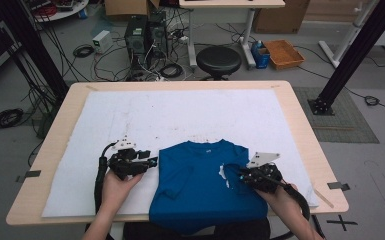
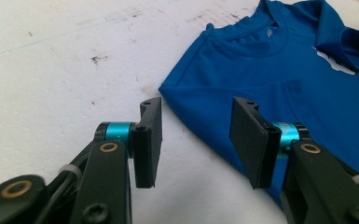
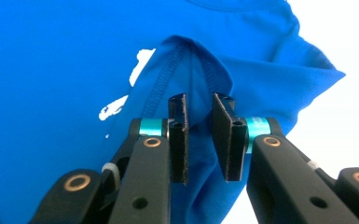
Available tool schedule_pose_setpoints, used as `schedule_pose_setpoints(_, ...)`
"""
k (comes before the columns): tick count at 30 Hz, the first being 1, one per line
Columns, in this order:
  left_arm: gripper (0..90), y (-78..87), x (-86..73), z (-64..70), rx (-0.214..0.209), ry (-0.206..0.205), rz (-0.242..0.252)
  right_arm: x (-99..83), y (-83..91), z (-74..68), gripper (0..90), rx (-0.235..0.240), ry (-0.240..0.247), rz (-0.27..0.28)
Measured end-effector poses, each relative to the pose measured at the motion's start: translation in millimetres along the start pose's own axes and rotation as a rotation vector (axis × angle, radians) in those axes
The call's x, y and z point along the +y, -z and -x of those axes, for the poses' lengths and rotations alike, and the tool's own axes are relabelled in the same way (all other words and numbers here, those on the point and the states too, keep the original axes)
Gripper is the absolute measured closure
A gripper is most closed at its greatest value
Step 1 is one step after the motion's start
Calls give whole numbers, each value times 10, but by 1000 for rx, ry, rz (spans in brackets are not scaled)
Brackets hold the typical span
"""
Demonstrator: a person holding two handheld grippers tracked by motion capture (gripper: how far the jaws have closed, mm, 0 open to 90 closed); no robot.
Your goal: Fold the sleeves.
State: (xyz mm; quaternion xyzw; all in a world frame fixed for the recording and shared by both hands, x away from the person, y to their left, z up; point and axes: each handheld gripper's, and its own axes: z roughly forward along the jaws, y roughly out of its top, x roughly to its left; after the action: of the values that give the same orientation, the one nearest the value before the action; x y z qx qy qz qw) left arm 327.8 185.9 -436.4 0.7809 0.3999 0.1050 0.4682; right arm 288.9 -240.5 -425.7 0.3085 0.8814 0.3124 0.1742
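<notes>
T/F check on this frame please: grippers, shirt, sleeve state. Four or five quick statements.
1. The left gripper is open over the white mat. True.
2. The right gripper is empty. False: its jaws pinch a fold of the blue T-shirt's sleeve.
3. The shirt's collar points away from the person. True.
4. The shirt lies wholly on the table. False: its hem hangs over the near edge.
5. The left gripper grips the shirt. False: it holds nothing.
</notes>
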Motion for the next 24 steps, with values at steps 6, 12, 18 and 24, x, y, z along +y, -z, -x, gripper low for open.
schedule_pose_setpoints(6,540,-8,-1,3,-5,1,-4,-24,154,-95,755,16,11,27)
schedule_pose_setpoints(12,540,-7,1,21,-8,-6,-6,-94,0,-102,852,54,3,-47)
schedule_pose_setpoints(18,537,-9,-1,9,-6,-2,-8,-79,86,-180,893,94,53,0)
schedule_pose_setpoints(24,535,-19,-4,8,-5,2,-13,-100,168,-295,888,221,182,31)
